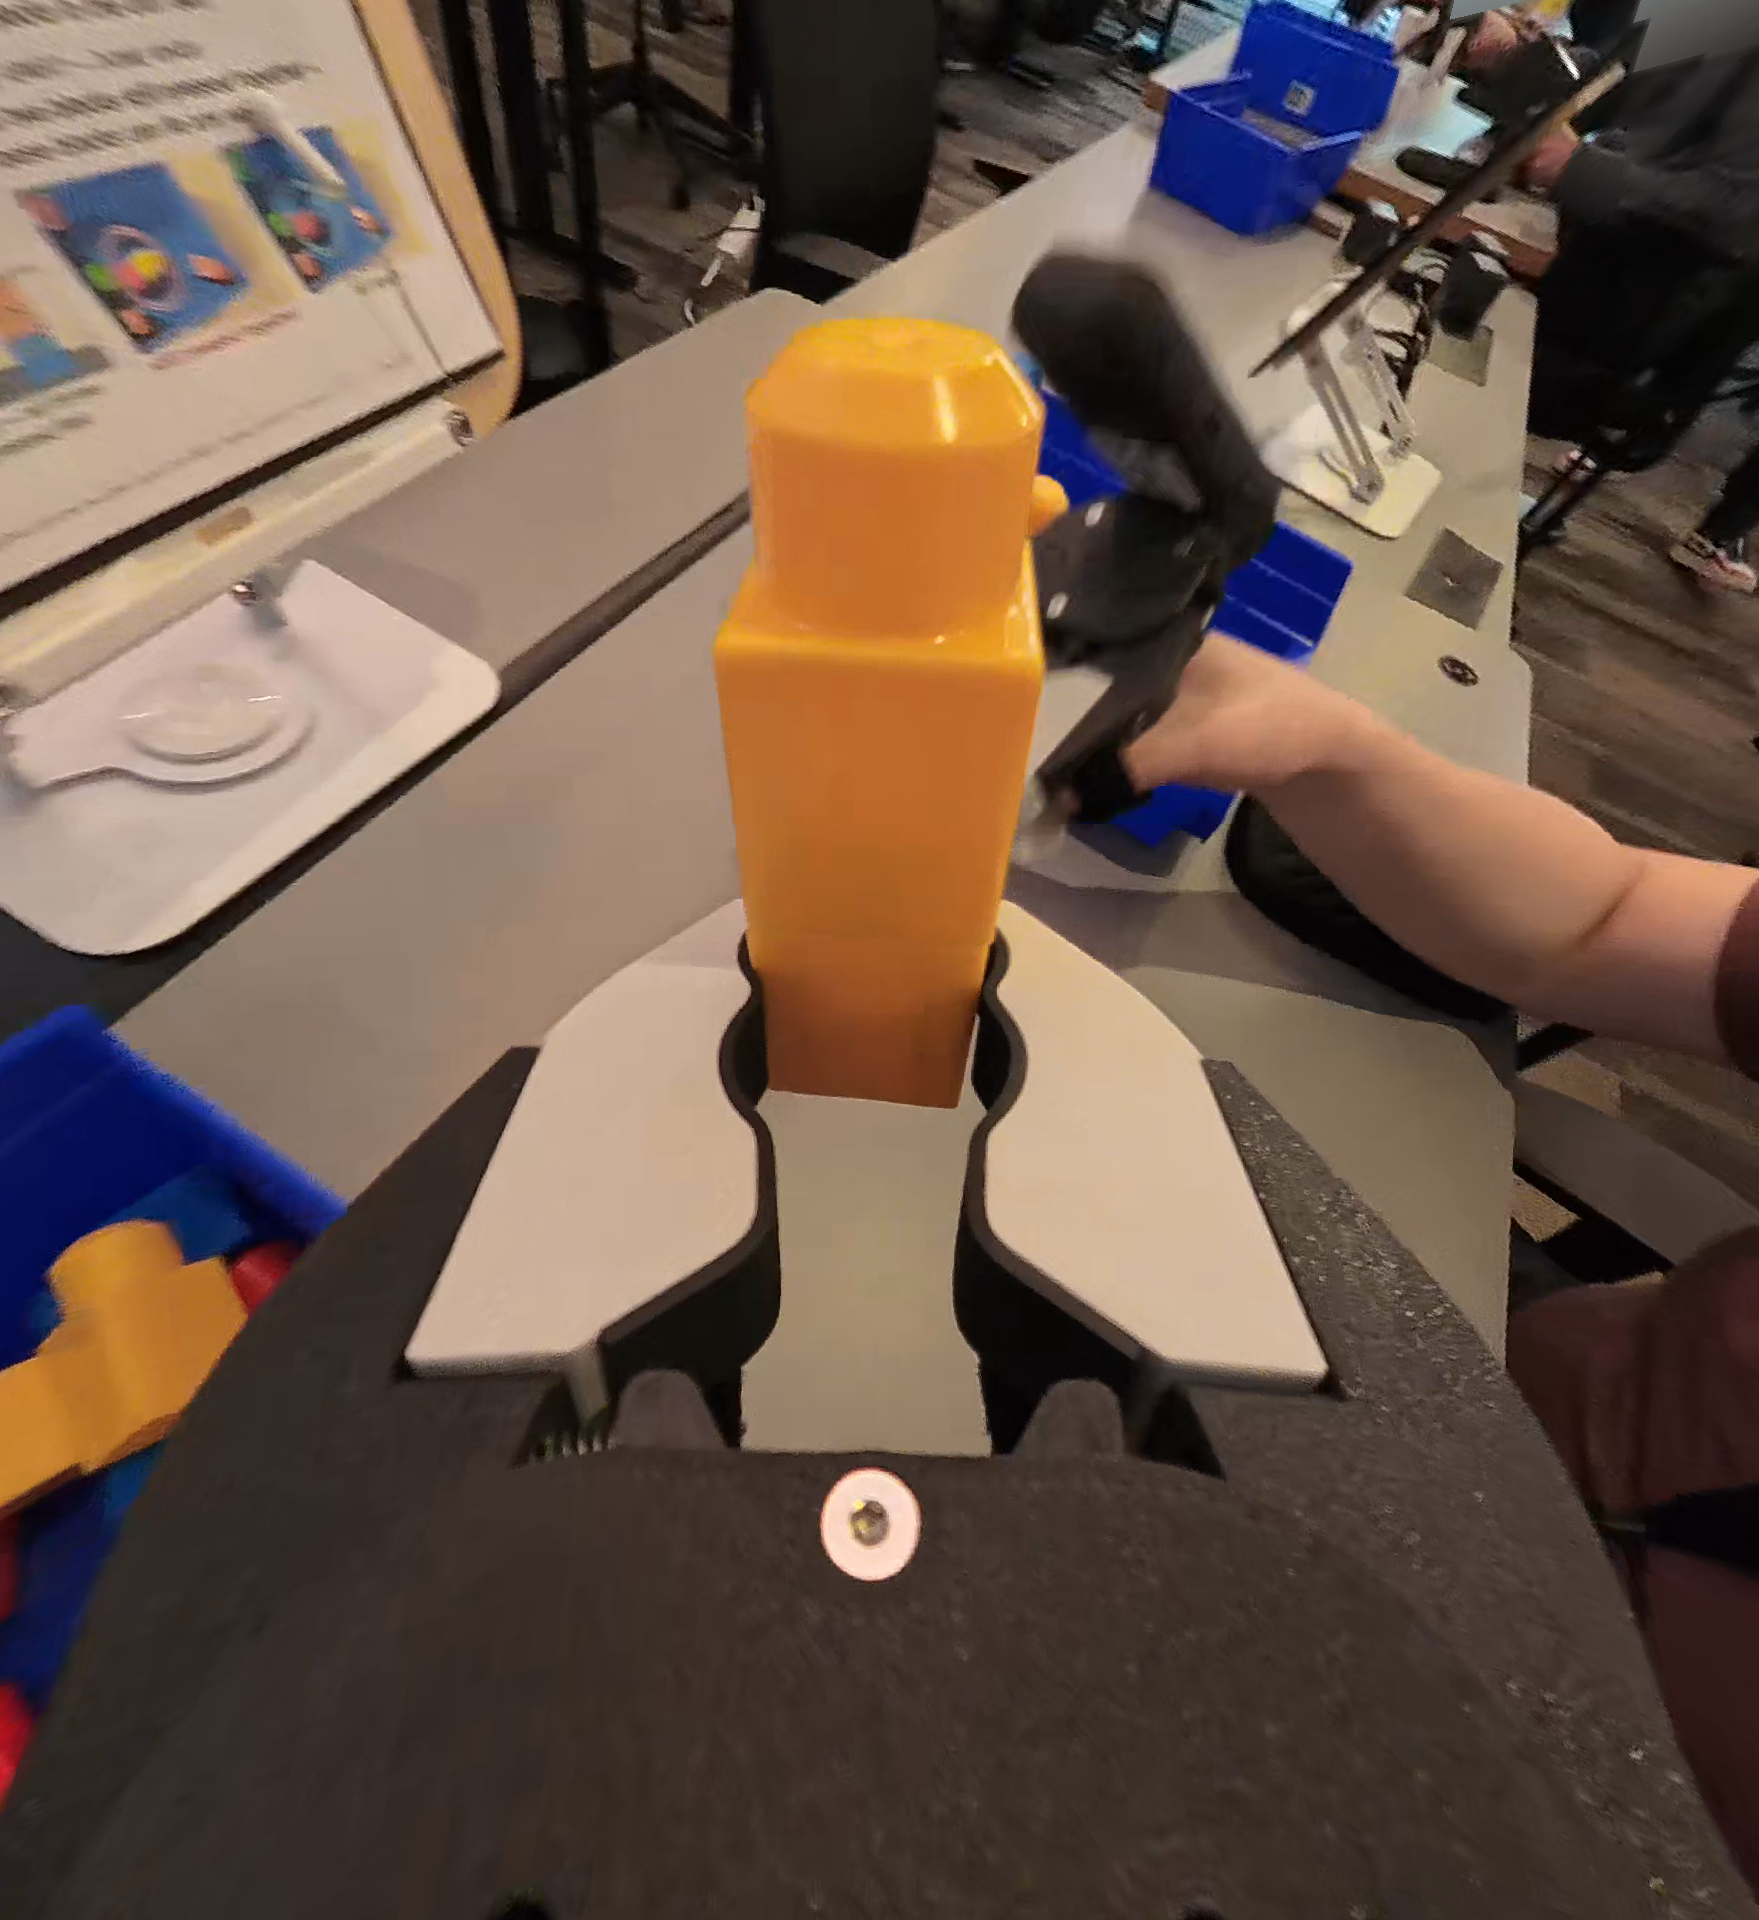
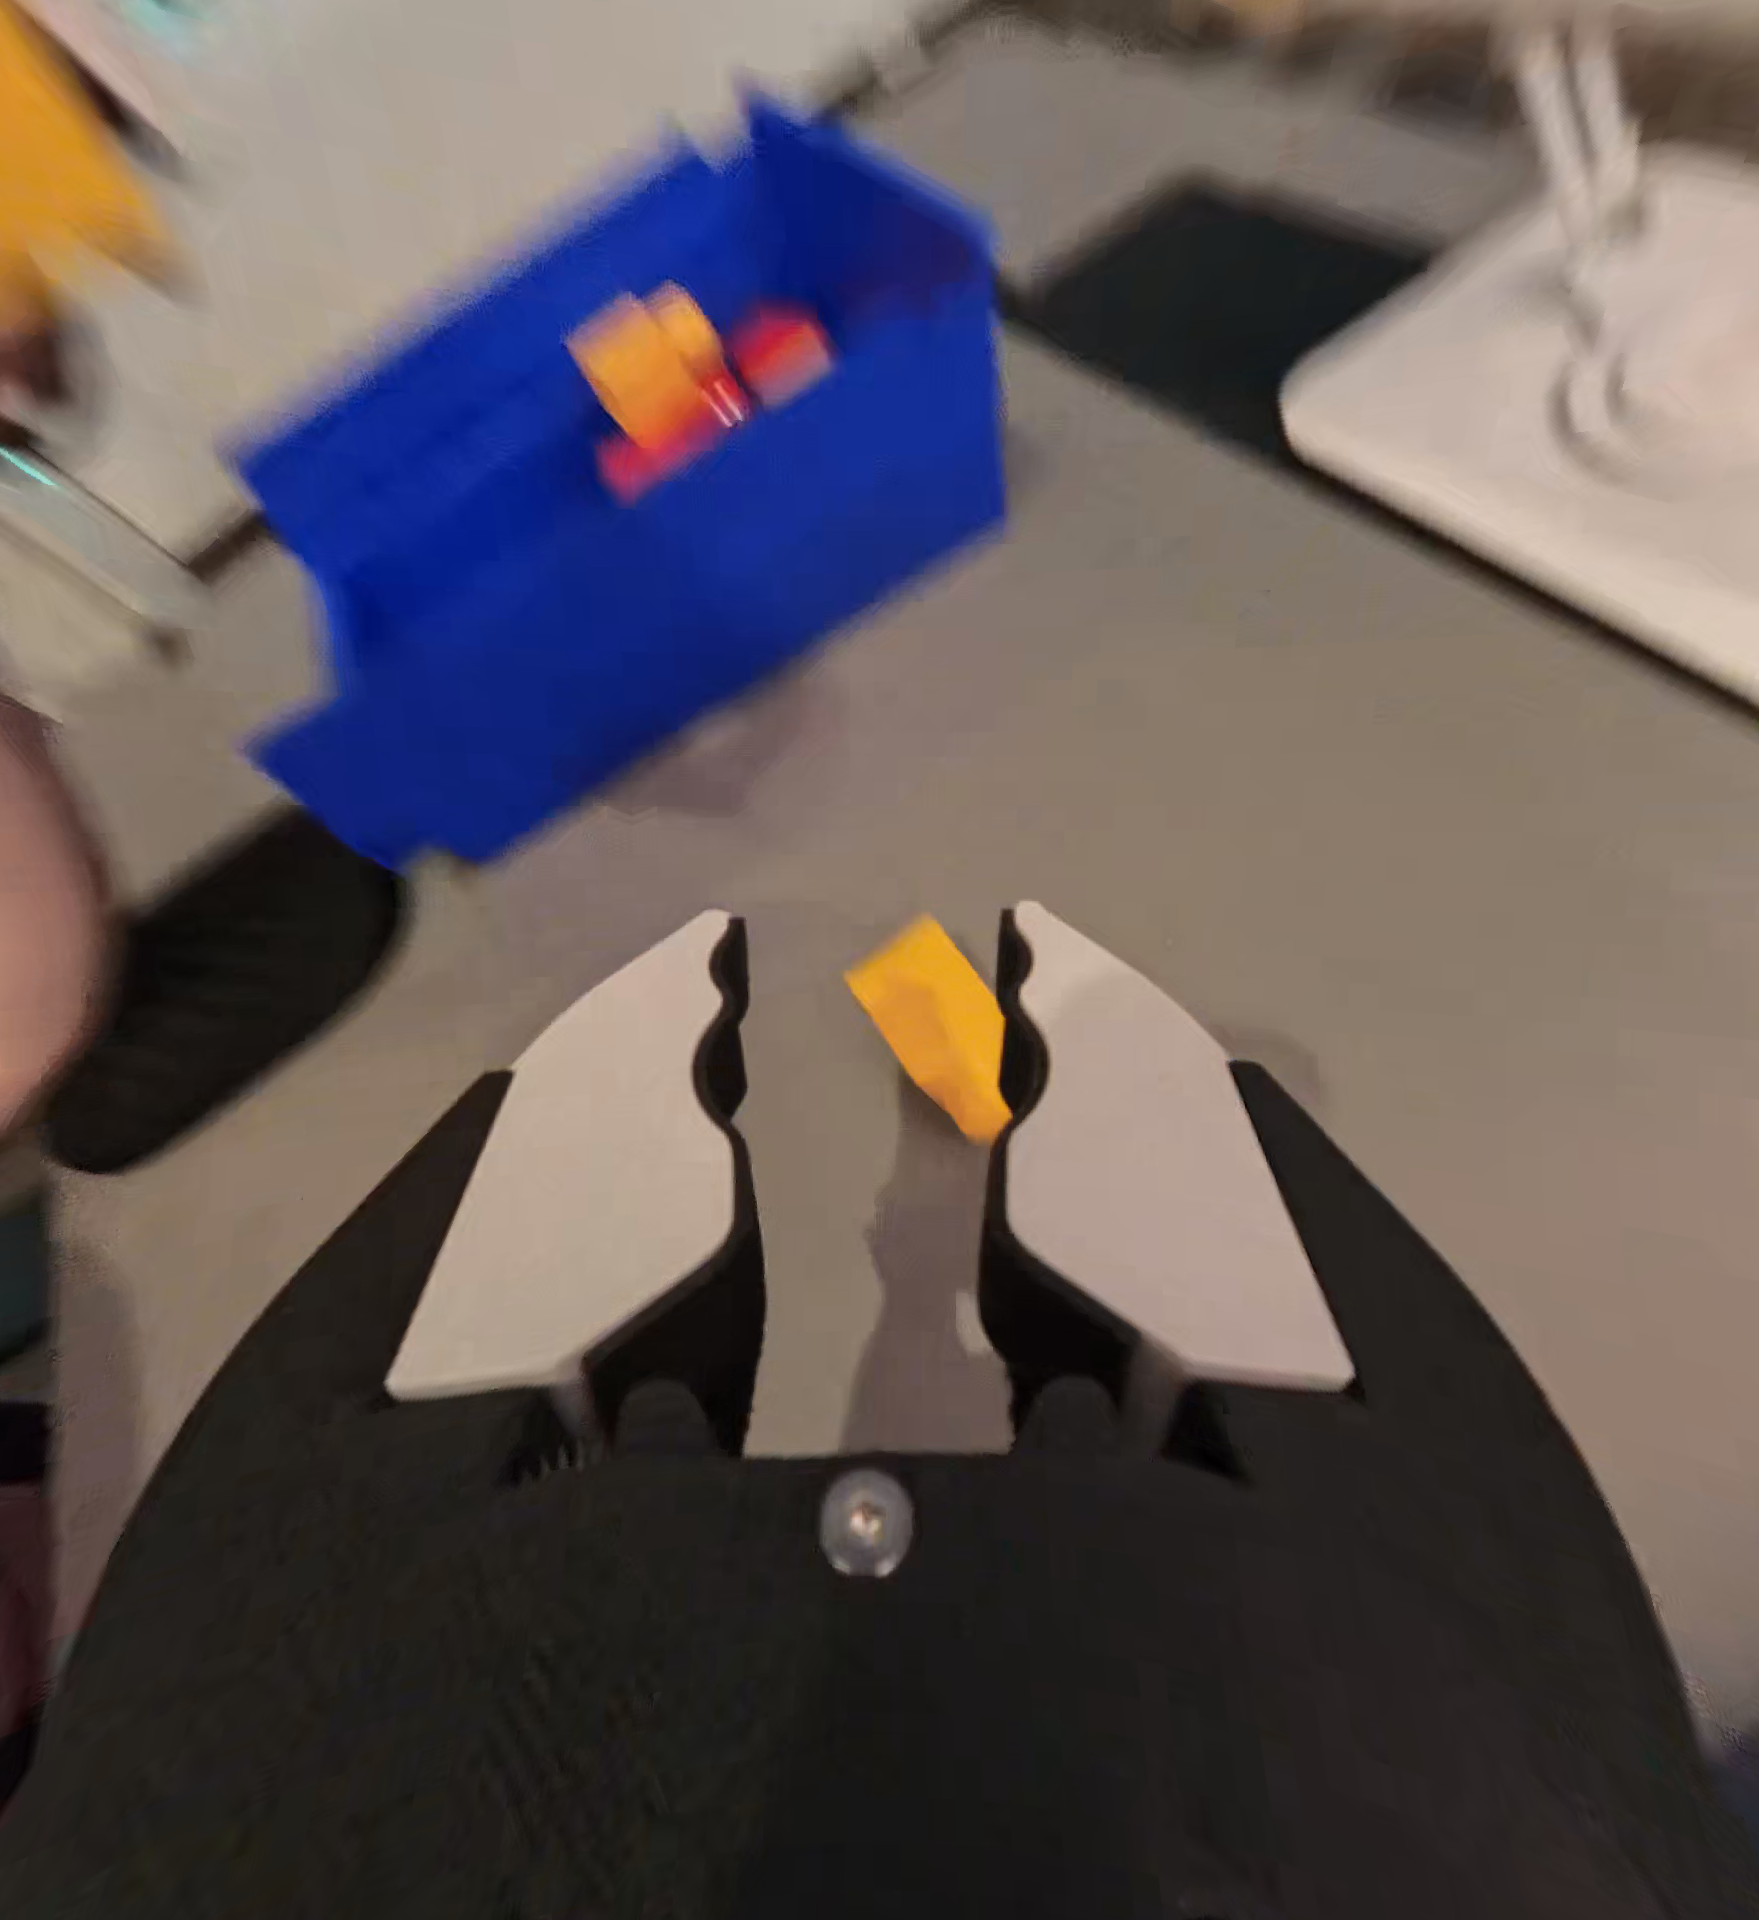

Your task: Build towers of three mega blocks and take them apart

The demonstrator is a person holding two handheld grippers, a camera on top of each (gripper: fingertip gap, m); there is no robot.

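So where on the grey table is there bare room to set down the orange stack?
Bare table lies between the white stand base and the orange stack held in the left gripper. It is crowded to the right, where the right gripper, open, a loose orange block and a blue bin sit.

Blue bin (image 2: pixel 626 499) motion-blurred, its blocks (image 2: pixel 688 384) indistinct, poster (image 1: pixel 158 239) cut off

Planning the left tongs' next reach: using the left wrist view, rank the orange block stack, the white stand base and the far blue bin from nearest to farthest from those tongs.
1. Orange plastic block stack: clamped in the left tongs, centre.
2. White flat stand base: on the table, left.
3. Far blue plastic bin: upper right, farthest down the table.
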